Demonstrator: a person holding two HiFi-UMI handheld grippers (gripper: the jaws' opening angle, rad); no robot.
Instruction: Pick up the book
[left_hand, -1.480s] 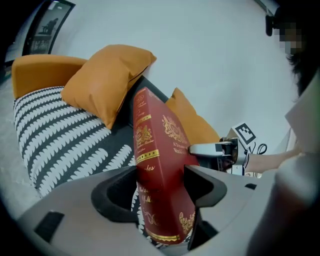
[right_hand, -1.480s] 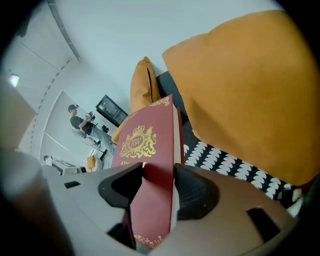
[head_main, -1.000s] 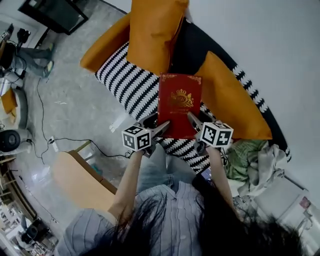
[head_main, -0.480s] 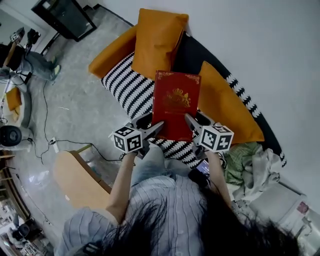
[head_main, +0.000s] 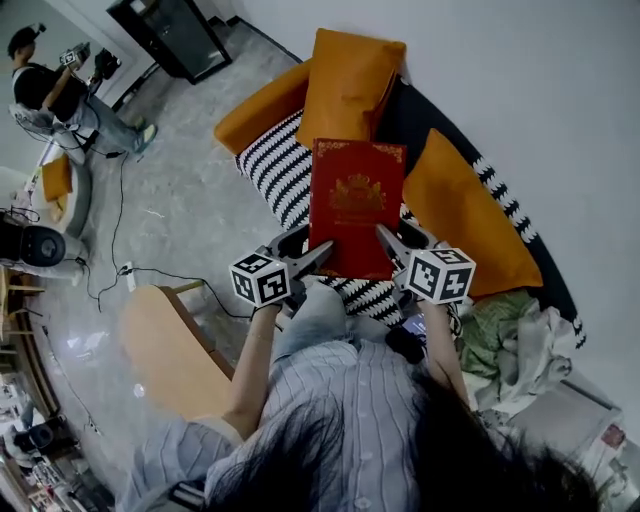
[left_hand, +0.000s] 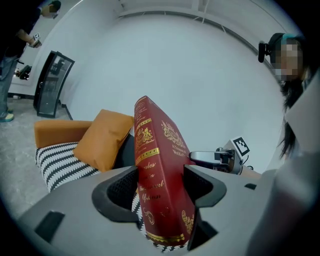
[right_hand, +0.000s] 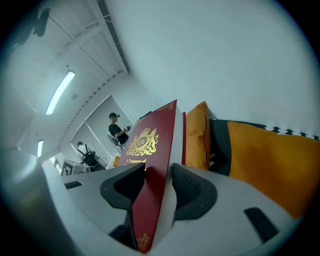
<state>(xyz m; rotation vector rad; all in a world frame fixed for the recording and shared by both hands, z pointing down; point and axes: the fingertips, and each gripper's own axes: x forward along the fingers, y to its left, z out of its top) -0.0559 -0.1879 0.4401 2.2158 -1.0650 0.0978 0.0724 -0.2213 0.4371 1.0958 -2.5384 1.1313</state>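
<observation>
The red book (head_main: 357, 205) is held up in front of the person, gilt-crested cover facing upward, above the striped sofa (head_main: 272, 168) and between two orange cushions (head_main: 352, 75). The left gripper (head_main: 318, 252) pinches the book's lower left corner. Its own view shows both pads pressed against the spine end. The right gripper (head_main: 385, 238) clamps the lower right corner, and its jaws have just been closing, with the cover and page block between them. The book appears clear of the seat, though the overhead angle leaves this uncertain.
</observation>
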